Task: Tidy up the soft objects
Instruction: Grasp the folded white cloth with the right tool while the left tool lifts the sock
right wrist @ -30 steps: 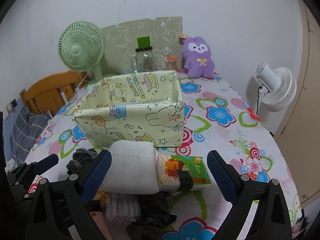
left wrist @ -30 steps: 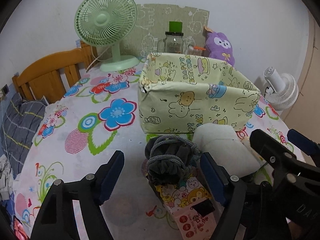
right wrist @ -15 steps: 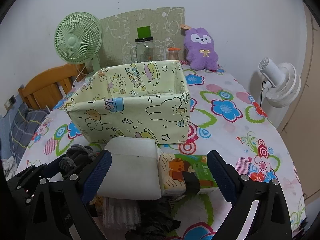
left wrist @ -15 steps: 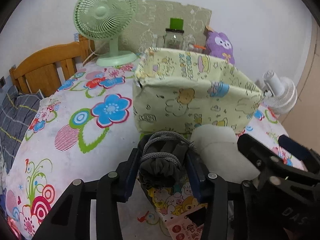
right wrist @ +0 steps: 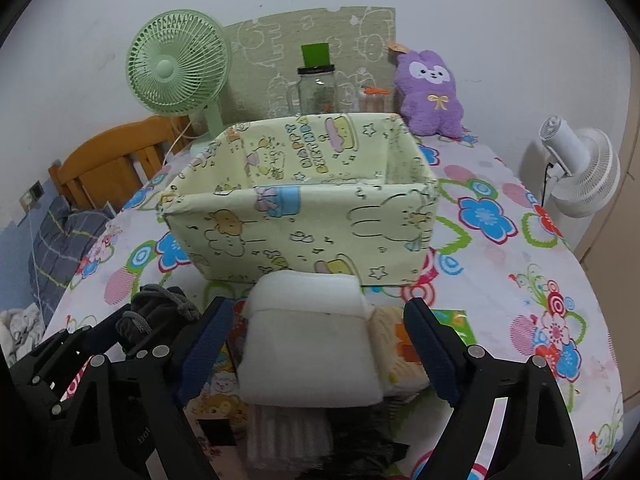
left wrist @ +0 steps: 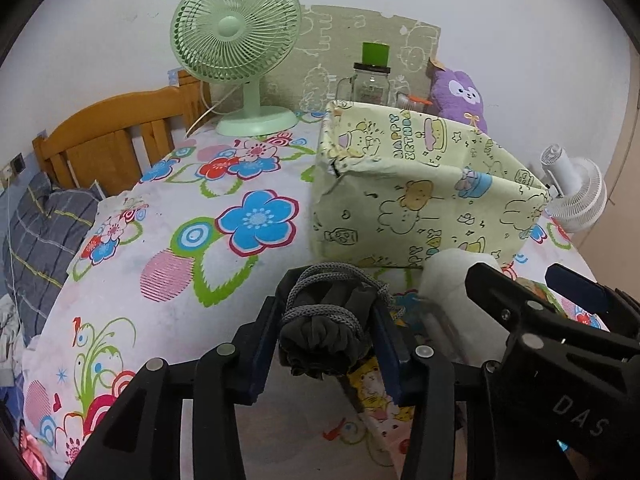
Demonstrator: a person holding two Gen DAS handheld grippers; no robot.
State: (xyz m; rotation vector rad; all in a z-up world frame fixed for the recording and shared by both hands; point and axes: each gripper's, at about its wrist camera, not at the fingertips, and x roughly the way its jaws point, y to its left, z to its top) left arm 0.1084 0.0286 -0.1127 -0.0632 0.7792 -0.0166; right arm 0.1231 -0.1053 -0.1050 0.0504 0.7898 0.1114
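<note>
In the left wrist view, our left gripper (left wrist: 326, 334) was clamped on the grey drawstring pouch (left wrist: 324, 320) at lower centre, in front of the yellow cartoon-print box (left wrist: 420, 204).

In the right wrist view, our right gripper (right wrist: 318, 354) stood wide around the white folded cloth (right wrist: 308, 348) at lower centre. Its jaws had just been closing, and we could not see the pads pressing the cloth.

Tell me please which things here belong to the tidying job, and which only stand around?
Job: grey drawstring pouch in left gripper; white foam roll between right gripper jaws, which have been closing; yellow fabric box.
Standing around: green fan, glass jar, purple plush, white fan.
</note>
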